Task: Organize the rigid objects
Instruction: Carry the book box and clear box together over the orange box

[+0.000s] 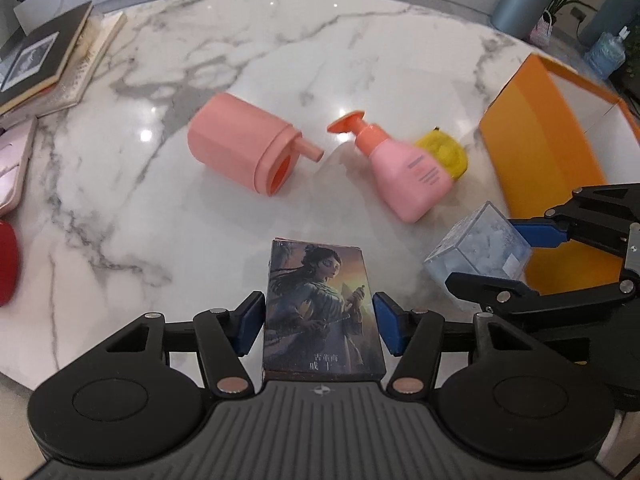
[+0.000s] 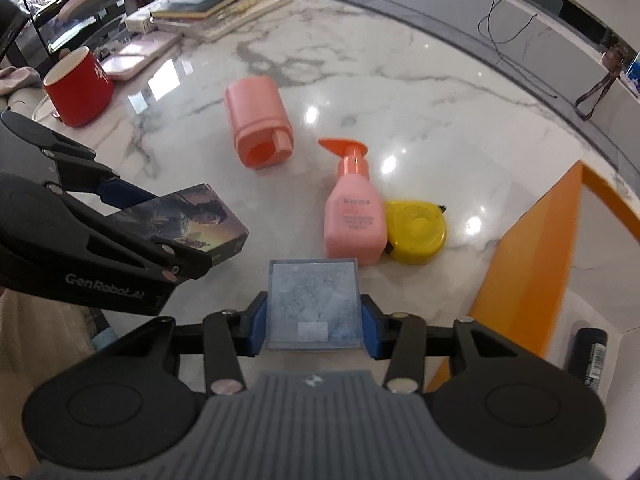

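Jaws of left gripper [image 1: 319,322] clamp a printed card box [image 1: 322,312]; right gripper [image 2: 314,322] squeezes a translucent cube [image 2: 313,306].

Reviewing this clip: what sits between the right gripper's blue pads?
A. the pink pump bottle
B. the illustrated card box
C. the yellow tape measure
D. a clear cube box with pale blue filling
D: the right gripper has its blue pads against both sides of the clear cube box; the pink pump bottle lies on the marble table.
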`<state>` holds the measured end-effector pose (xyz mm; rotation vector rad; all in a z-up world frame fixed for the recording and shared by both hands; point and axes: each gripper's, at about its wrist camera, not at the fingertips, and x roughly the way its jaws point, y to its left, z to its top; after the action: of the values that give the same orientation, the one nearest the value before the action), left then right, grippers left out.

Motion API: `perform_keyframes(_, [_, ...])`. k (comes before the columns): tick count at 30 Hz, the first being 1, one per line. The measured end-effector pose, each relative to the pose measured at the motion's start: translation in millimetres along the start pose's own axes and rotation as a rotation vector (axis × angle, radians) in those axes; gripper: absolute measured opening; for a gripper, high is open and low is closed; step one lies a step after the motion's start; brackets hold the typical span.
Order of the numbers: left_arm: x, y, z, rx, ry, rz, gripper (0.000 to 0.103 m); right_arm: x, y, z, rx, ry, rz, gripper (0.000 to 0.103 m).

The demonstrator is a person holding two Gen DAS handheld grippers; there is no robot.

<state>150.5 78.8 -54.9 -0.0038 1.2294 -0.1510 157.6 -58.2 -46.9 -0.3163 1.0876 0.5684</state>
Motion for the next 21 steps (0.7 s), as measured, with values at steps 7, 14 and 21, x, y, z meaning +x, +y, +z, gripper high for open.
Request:
perform_keyframes(7, [-29,-6,1,-0.014,-0.046,-0.015,0.068,-34,3,0,-0.001,-0.073,-0.006,0.046])
perform_keyframes(14, [-67,-26,8,0.014,-0.126,-0.050,0.068,-83,-6,-3,0.005,-0.173,-0.035,0.046])
perform_keyframes(21, [-92,-76,20,0.116,-0.193,-0.124,0.067,-128,-40,-16,0.041,-0.223,-0.130,0.046])
